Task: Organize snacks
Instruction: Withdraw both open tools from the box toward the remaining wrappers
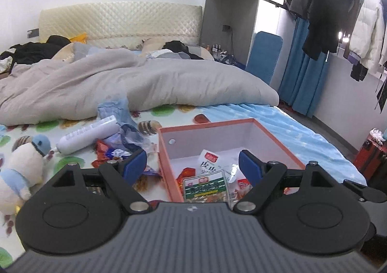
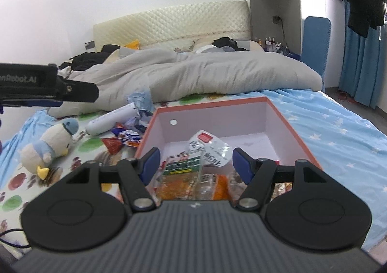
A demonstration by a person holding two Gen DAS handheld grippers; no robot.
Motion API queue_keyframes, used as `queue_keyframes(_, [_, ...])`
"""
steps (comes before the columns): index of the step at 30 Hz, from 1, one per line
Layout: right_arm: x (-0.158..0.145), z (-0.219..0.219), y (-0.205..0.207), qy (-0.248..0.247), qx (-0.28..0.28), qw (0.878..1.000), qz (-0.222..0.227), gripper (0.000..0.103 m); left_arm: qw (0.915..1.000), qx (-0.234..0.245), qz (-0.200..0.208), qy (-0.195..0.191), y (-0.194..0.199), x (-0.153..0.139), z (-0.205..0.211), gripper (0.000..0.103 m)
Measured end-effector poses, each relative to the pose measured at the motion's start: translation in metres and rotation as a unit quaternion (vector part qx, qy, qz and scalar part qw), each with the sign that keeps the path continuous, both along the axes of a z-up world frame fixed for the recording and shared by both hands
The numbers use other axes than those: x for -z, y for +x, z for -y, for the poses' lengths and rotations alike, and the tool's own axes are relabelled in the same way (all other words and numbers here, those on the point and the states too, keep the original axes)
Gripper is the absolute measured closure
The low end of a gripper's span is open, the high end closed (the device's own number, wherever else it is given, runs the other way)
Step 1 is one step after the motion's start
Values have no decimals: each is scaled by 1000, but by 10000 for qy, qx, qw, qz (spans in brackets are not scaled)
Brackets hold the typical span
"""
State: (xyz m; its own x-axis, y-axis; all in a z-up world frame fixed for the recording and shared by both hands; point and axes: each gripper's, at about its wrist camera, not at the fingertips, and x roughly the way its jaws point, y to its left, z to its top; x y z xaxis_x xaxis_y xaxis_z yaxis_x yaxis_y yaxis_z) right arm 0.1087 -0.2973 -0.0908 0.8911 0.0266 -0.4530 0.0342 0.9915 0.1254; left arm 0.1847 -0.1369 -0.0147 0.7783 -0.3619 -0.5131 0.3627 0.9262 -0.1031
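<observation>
An orange box (image 1: 205,125) with a white inside sits on the bed, and several snack packets lie in its near end. A green-labelled packet (image 1: 205,188) and a white packet (image 1: 212,161) lie on top. My left gripper (image 1: 192,165) hovers open over the box's near left corner, nothing between its blue pads. In the right wrist view the same box (image 2: 212,104) holds the green-labelled packet (image 2: 181,166) and the white packet (image 2: 208,147). My right gripper (image 2: 197,165) stands open above them without pressing on any. Loose snack packets (image 1: 111,152) (image 2: 125,139) lie left of the box.
A white bottle (image 1: 89,134) and crumpled blue plastic (image 1: 113,108) lie beyond the loose packets. A plush toy (image 1: 24,166) lies at the left. A grey duvet (image 1: 121,79) fills the far half of the bed. A red case (image 1: 370,157) stands on the floor at the right.
</observation>
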Motion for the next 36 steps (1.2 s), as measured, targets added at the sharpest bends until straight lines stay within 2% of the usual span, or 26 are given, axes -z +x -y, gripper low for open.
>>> queue_keyframes(11, [1, -38, -25, 95, -386, 9992, 90, 35, 9994, -313, -130, -49, -36, 8, -47, 17])
queue_keyframes(15, [5, -49, -35, 115, -415, 9990, 106, 27, 9988, -431, -199, -80, -48, 15, -60, 17])
queue_keyframes(21, [12, -63, -46, 53, -606, 9981, 1, 27, 9980, -572, -260, -91, -66, 25, -81, 17])
queue_keyframes(23, [15, -68, -49, 65, -699, 9975, -27, 26, 9973, -667, -309, -85, -70, 29, -88, 10])
queue_keyframes(26, [21, -75, -54, 30, -797, 9968, -63, 13, 9967, -705, -408, -20, -75, 35, -96, 8])
queue_keyframes(30, [26, -83, -54, 166, -982, 9947, -247, 12, 9962, -708, -476, 158, -85, 45, -108, 2])
queue_keyframes(36, [30, -92, -59, 198, -981, 9945, -300, 11, 9939, -921, -598, 53, -92, 52, -128, 2])
